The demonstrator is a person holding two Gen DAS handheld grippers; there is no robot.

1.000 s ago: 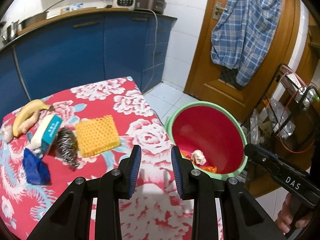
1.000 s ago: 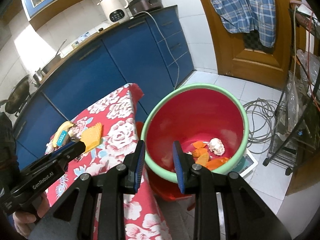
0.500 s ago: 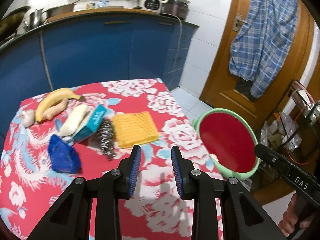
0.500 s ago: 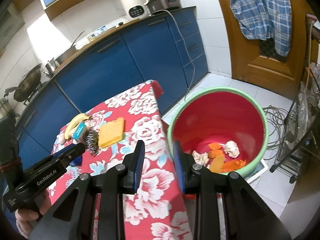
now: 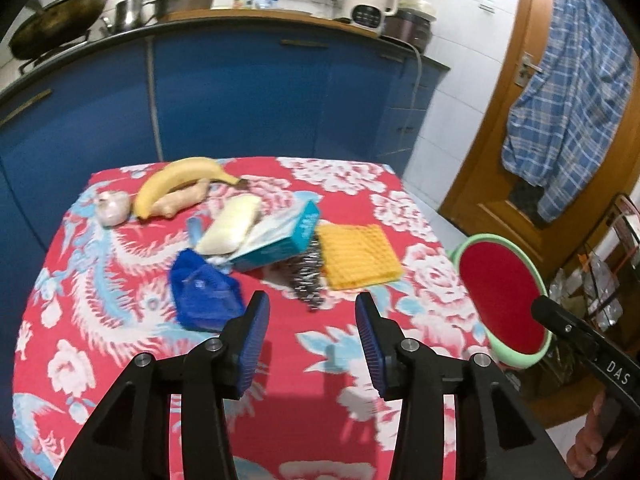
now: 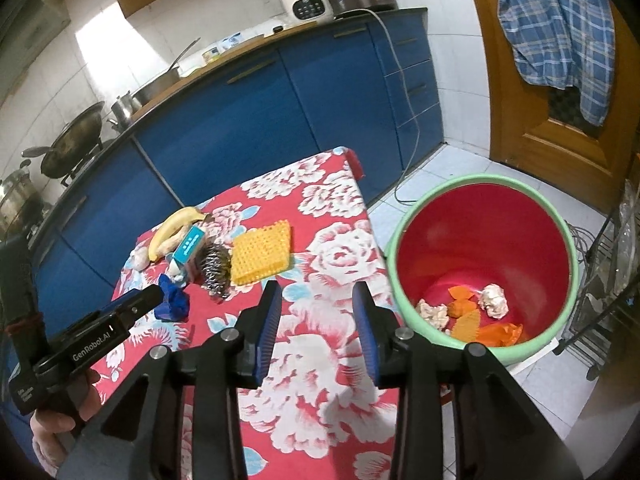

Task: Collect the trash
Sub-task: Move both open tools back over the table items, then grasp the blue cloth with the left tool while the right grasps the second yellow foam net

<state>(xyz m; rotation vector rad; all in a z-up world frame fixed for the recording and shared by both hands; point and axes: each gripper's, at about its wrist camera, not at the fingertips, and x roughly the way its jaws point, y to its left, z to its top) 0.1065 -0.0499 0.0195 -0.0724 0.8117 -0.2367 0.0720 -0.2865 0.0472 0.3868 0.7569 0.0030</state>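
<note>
A crumpled blue wrapper (image 5: 204, 292) lies on the red floral tablecloth (image 5: 120, 320), just ahead and left of my open, empty left gripper (image 5: 312, 332). Behind it sit a teal box (image 5: 280, 236), a steel scourer (image 5: 308, 276) and a yellow sponge cloth (image 5: 356, 256). The red bin with a green rim (image 6: 480, 256) stands on the floor right of the table and holds orange scraps and crumpled paper (image 6: 494, 300). My right gripper (image 6: 316, 328) is open and empty over the table's near right part. The blue wrapper also shows in the right wrist view (image 6: 172, 304).
A banana (image 5: 180, 180), a ginger piece (image 5: 184, 200), a garlic bulb (image 5: 114, 208) and a pale packet (image 5: 232, 228) lie at the table's far left. Blue cabinets (image 5: 240, 100) stand behind. A wooden door with a hung plaid shirt (image 5: 568, 100) and a wire rack (image 6: 612, 280) are at the right.
My left gripper has swung left from the bin to face the table's items. My right gripper has backed away from the bin to over the table. Both stay open.
</note>
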